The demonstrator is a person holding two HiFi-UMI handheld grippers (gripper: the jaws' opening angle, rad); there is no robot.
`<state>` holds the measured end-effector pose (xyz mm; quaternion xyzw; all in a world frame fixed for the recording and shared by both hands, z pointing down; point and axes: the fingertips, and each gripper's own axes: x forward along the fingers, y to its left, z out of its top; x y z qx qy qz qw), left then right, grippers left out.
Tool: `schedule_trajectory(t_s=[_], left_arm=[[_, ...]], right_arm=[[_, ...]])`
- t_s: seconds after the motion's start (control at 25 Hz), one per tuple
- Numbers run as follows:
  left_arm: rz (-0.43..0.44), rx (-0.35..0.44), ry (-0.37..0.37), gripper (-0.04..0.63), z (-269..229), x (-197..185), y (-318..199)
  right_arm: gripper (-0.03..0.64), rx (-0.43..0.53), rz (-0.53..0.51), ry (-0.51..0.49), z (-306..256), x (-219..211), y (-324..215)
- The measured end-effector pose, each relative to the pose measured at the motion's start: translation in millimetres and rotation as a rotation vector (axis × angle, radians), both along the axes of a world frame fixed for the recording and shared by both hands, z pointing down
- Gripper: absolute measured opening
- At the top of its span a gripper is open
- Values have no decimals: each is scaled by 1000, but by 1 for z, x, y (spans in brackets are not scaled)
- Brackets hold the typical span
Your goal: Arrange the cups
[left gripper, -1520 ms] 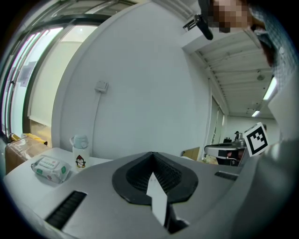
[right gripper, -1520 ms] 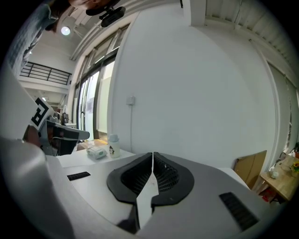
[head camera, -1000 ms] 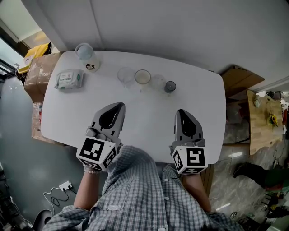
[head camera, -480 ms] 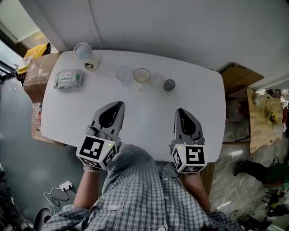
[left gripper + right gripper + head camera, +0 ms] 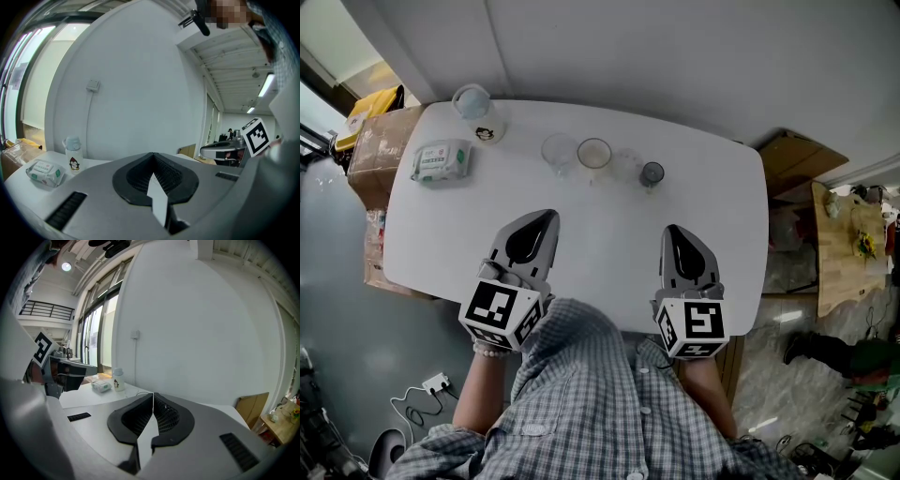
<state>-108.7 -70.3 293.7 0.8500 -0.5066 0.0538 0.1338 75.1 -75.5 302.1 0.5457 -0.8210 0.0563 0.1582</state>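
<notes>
White tabletop (image 5: 581, 234) carries four cups in a short row near its far edge, each close beside the next: a clear glass (image 5: 558, 150) at the left end, then a tan-rimmed cup (image 5: 594, 155), a second clear cup (image 5: 626, 167) that is hard to make out against the white, and a small dark cup (image 5: 652, 174) at the right end. Off to the left of the row stand a bottle (image 5: 478, 112) with a penguin picture and a pale cap, near the far left corner, and a pack of wipes (image 5: 441, 161) lying flat just in front of it. The left gripper (image 5: 542, 225) hovers over the near part of the tabletop, well apart from the cups, its jaws pressed together with nothing between them. The right gripper (image 5: 675, 234) hovers level with it to the right, its jaws likewise together and empty, pointing toward the row. The person's checked shirt (image 5: 600, 403) fills the bottom of the head view. A cardboard box (image 5: 380, 141) sits beside the tabletop's left edge, and a wooden side table (image 5: 844, 253) stands off to the right.
</notes>
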Motion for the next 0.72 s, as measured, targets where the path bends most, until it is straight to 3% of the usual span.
schedule_trajectory(t_s=[0.72], left_arm=[[3,-13,-8,11,2,-1,2]], right_arm=[[26,-19,-18,-3,3,-5,3]])
